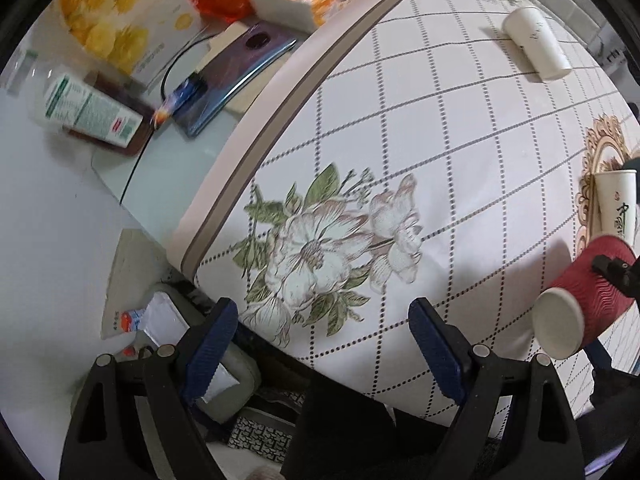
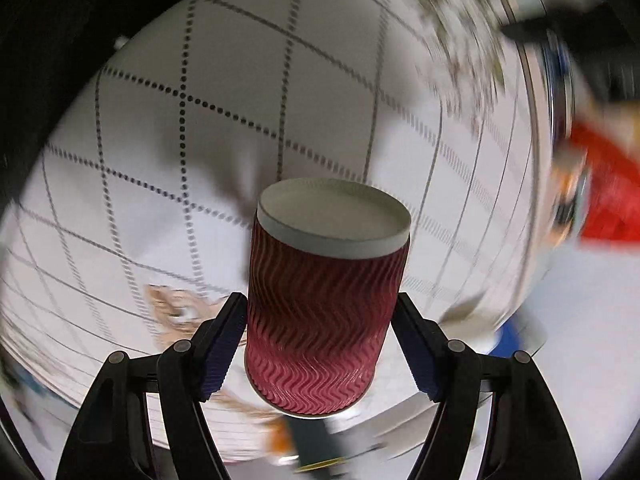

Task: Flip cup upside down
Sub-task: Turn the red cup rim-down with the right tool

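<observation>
two blue pads of the right gripper (image 2: 320, 338) pinch the red cup (image 2: 324, 304) at its sides, white base pointing away, held above the cloth (image 2: 160, 160). left gripper (image 1: 324, 344) gapes wide, holding nothing, near the cloth's edge. white cup (image 1: 536, 42) lies well apart

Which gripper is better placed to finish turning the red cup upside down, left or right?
Right. The right gripper already grips the red cup at its sides, with the white base facing forward. The left gripper is open, holds nothing, and hovers over the tablecloth, apart from the cup.
</observation>
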A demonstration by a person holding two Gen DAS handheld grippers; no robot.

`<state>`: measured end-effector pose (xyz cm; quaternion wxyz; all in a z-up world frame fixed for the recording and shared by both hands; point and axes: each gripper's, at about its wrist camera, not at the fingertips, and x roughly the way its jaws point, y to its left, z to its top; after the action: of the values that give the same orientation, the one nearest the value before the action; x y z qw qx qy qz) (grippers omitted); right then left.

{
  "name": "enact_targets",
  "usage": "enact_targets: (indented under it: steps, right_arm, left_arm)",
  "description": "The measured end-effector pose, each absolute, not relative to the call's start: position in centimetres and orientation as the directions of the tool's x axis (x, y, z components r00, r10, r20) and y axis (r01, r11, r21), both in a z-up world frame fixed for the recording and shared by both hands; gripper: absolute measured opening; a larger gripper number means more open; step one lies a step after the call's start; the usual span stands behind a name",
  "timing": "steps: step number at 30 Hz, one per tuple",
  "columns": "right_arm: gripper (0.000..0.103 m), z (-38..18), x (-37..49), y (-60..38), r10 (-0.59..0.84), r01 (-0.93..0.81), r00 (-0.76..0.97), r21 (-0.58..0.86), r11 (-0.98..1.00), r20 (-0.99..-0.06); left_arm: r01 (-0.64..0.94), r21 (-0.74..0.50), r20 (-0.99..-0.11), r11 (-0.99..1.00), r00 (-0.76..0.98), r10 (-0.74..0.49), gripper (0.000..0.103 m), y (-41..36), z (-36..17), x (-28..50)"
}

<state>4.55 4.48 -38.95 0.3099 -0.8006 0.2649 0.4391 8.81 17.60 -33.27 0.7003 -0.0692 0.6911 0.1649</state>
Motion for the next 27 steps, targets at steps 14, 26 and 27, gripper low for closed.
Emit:
enact_targets:
  steps: [14, 26, 27]
  right_arm:
    - [0.075, -40.2, 13.3, -1.8, -0.483, -0.986, 0.016, -0.092, 0.135, -0.876]
    - [0.076, -42.9, 18.4, -8.7, -0.381, -0.746, -0.409, 0.063, 0.663, -0.829]
    - [0.076, -43.0, 18.8, -9.0, -0.372, -0.734, -0.42, 0.068, 0.676, -0.828]
  left_arm:
    - [-0.168, 0.123, -0.991, 0.978, 0.027, 0.129, 0.087, 12.6, -32.2, 10.9]
    - [-0.11, 0.133, -0.99, 0.985, 0.027, 0.137, 0.088, 10.7, -32.5, 11.6]
    - [-0.108, 0.134, -0.99, 0.985, 0.027, 0.138, 0.088, 10.6, -32.5, 11.7]
